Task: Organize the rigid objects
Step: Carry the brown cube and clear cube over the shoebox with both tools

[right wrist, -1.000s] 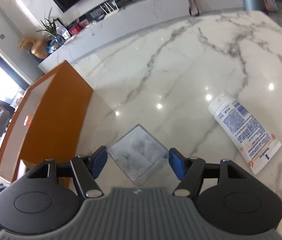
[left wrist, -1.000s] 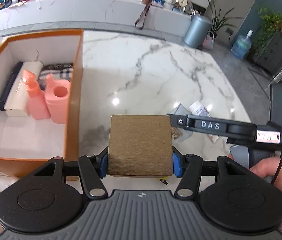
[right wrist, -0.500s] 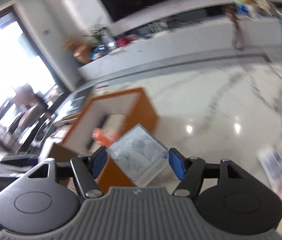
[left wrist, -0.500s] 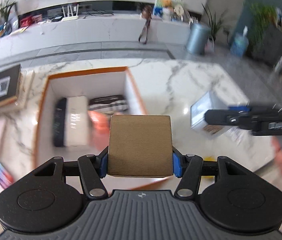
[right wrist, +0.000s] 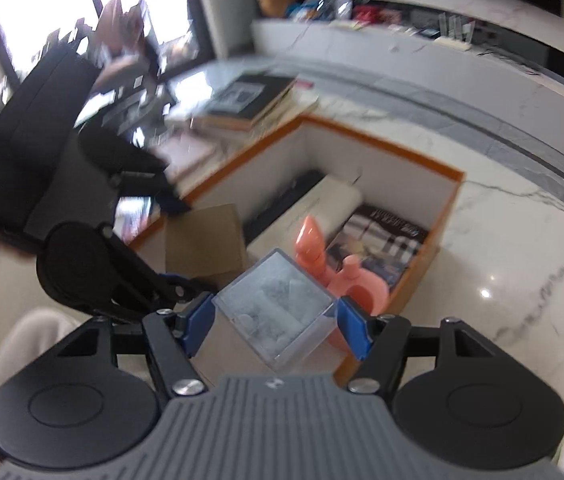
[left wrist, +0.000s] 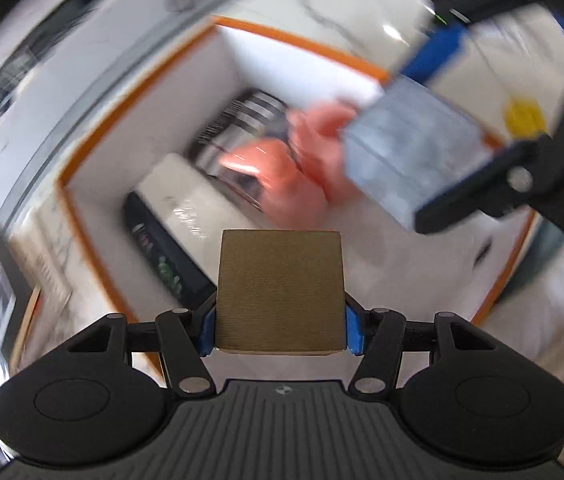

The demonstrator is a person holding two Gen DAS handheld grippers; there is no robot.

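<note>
My left gripper (left wrist: 280, 332) is shut on a brown cardboard box (left wrist: 280, 292) and hangs over the orange bin (left wrist: 130, 92) with white inner walls. My right gripper (right wrist: 274, 326) is shut on a clear plastic cube (right wrist: 278, 308) and hovers above the same bin (right wrist: 382, 144) from the other side. In the left wrist view that cube (left wrist: 414, 160) and the right gripper (left wrist: 478, 120) appear blurred at the upper right. The right wrist view shows the cardboard box (right wrist: 204, 244) and the left gripper (right wrist: 180, 246) at the left. Inside lie pink bottles (right wrist: 338, 268), a white box (right wrist: 310, 216), a plaid-covered item (right wrist: 382, 248) and a black bar (right wrist: 282, 200).
The bin stands on a white marble table (right wrist: 522, 240). Stacked books (right wrist: 250, 100) lie beyond the bin's far left corner. A small yellow item (left wrist: 526, 118) lies on the table past the bin. A long marble bench (right wrist: 402, 48) with clutter runs along the back.
Both grippers have swung in over the orange bin with their loads and rolled. The clear cube rose off the table and now hangs beside the cardboard box above the pink bottles.
</note>
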